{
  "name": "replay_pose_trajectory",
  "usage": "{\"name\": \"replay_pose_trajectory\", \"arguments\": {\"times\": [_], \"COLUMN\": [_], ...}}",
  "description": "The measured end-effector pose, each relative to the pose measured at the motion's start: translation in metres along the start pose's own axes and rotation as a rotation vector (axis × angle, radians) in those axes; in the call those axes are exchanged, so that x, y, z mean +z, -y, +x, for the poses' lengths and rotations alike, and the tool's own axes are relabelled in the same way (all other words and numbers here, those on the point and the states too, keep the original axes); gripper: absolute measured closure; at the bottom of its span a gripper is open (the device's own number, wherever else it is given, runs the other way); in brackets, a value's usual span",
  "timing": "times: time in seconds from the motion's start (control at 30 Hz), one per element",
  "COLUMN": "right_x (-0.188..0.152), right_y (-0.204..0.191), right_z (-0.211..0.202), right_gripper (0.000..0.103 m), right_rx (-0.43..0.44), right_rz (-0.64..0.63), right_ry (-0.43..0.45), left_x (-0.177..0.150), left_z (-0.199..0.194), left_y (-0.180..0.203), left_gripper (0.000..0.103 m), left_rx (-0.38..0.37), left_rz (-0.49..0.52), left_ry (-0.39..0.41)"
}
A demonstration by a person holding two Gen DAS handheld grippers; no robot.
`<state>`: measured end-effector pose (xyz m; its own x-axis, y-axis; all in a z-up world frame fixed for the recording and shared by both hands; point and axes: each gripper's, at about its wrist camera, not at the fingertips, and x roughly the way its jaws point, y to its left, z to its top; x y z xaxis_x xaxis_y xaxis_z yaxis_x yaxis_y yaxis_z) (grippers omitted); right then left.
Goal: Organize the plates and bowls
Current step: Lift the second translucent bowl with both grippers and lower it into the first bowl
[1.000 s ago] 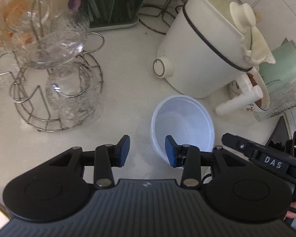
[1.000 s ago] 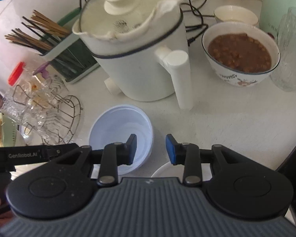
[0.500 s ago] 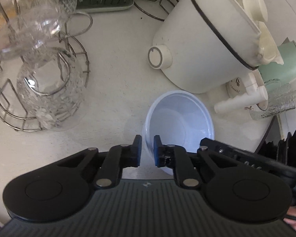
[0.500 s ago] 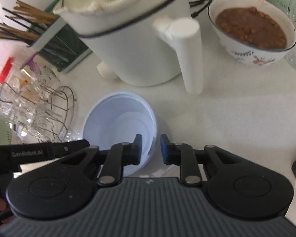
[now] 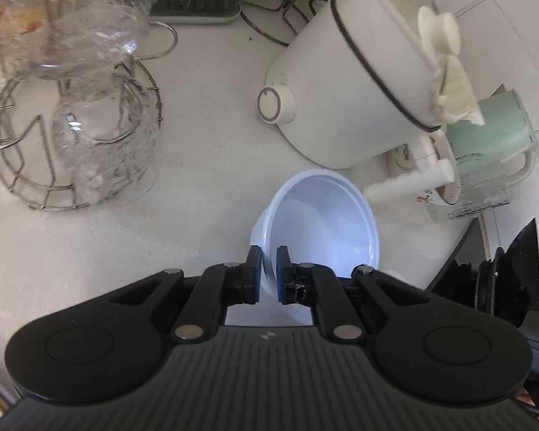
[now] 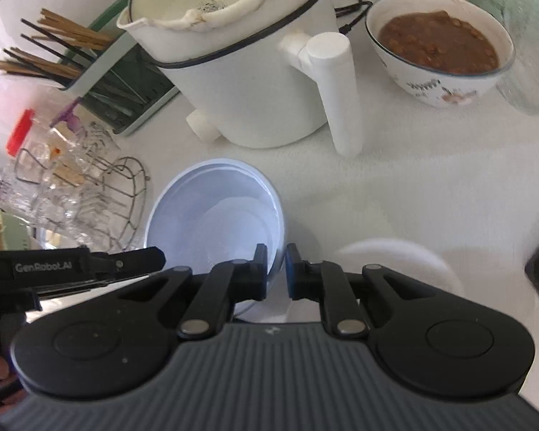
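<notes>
The white plastic bowl sits on the pale counter, low in the middle of both views, right in front of the big white pot. The left hand-held gripper pinches the bowl's rim on the side near the camera, with one blue pad outside the wall and one inside. The right hand-held gripper pinches the rim too, at the bowl's lower right edge in its own view. So both are pressed onto the same bowl, one on each side, and the bowl lies just ahead of each, opening up. It looks round, so no side is longer. Both hands seem equally near, so the next move is likely a lift with two hands kept level. A second white dish shows at the lower right of the right view, just beside the bowl. A bowl of brown food stands at the upper right, well apart. The black arm at the left edge of the right view reads "GenRobot.AI".
</notes>
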<state>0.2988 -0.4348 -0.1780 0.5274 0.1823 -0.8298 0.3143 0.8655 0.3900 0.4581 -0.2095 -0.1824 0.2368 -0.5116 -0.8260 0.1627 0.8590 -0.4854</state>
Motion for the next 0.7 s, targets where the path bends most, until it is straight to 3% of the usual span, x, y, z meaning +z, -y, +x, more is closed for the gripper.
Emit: {"name": "replay_pose_trajectory", "arguments": {"times": [0.4, 0.7], "right_x": [-0.015, -0.031], "right_y": [-0.029, -0.053], "right_z": [-0.045, -0.057], "right_gripper": [0.090, 0.089], "right_rx": [0.035, 0.034], "right_rz": [-0.025, -0.101], "right_ry": [0.019, 0.039], "left_x": [-0.020, -0.036], "left_z": [-0.071, -0.099], "left_y": [0.004, -0.013], "left_gripper": [0.093, 0.093], "left_rx": [-0.008, -0.029], "left_rz": [-0.004, -0.028], "left_ry": [0.049, 0.077]}}
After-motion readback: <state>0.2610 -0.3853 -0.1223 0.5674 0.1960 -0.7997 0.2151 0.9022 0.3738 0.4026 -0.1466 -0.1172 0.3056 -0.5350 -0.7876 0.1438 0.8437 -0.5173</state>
